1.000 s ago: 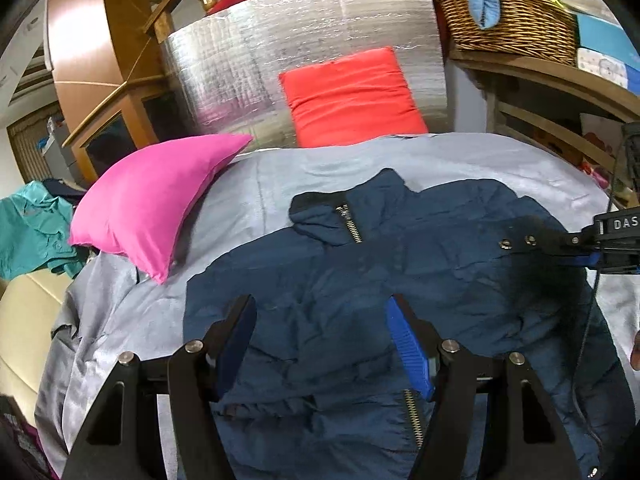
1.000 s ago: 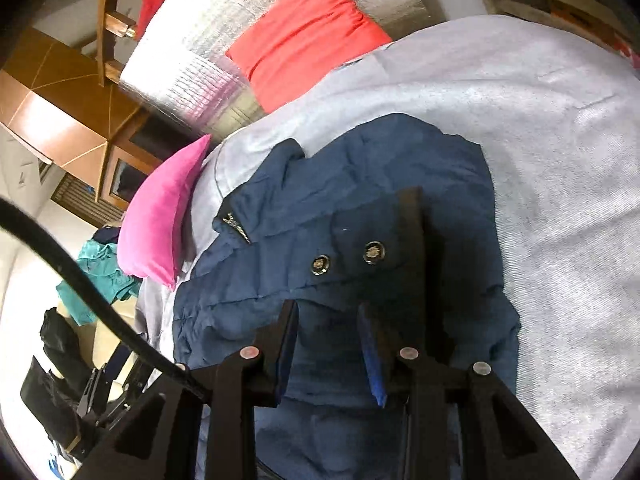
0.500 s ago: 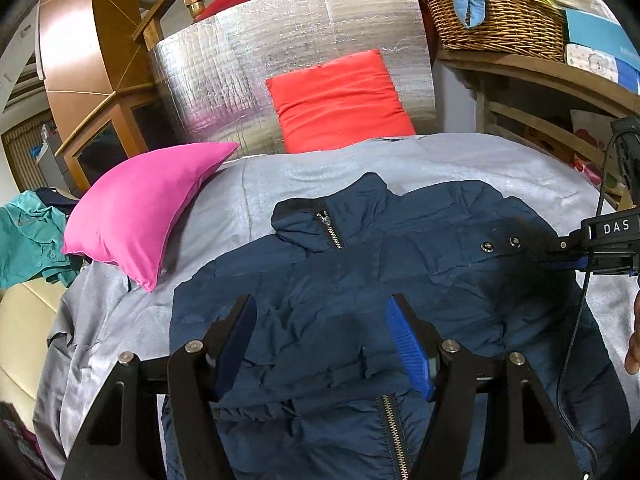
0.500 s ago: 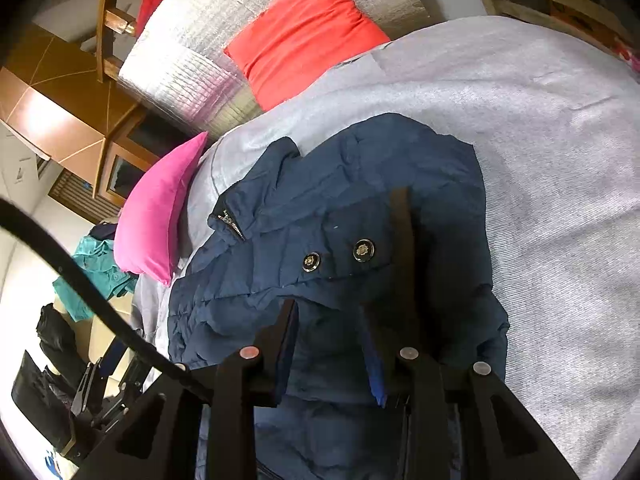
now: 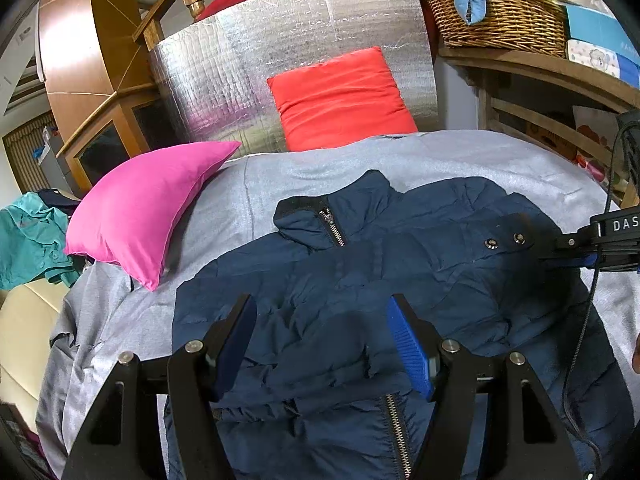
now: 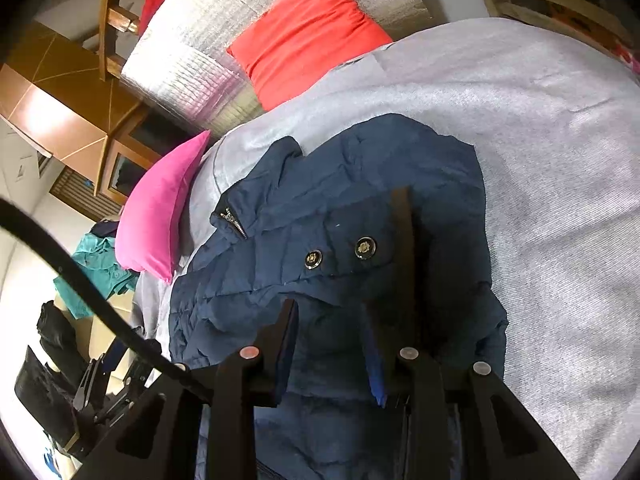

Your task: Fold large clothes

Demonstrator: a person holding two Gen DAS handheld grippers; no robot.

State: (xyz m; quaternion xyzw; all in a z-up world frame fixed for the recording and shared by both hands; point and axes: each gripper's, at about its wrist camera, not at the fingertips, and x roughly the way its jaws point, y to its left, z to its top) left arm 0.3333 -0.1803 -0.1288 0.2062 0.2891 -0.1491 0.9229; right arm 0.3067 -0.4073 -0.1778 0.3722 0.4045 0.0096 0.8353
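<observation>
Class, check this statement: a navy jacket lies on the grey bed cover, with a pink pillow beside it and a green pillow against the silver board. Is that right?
One slip: the pillow against the silver board is red, as the left wrist view shows. The navy jacket, grey bed cover and pink pillow are as stated.

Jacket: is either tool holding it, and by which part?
Left tool: nothing, jaws open above the jacket. Right tool: cannot tell; it sits just behind the snap cuff.
</observation>
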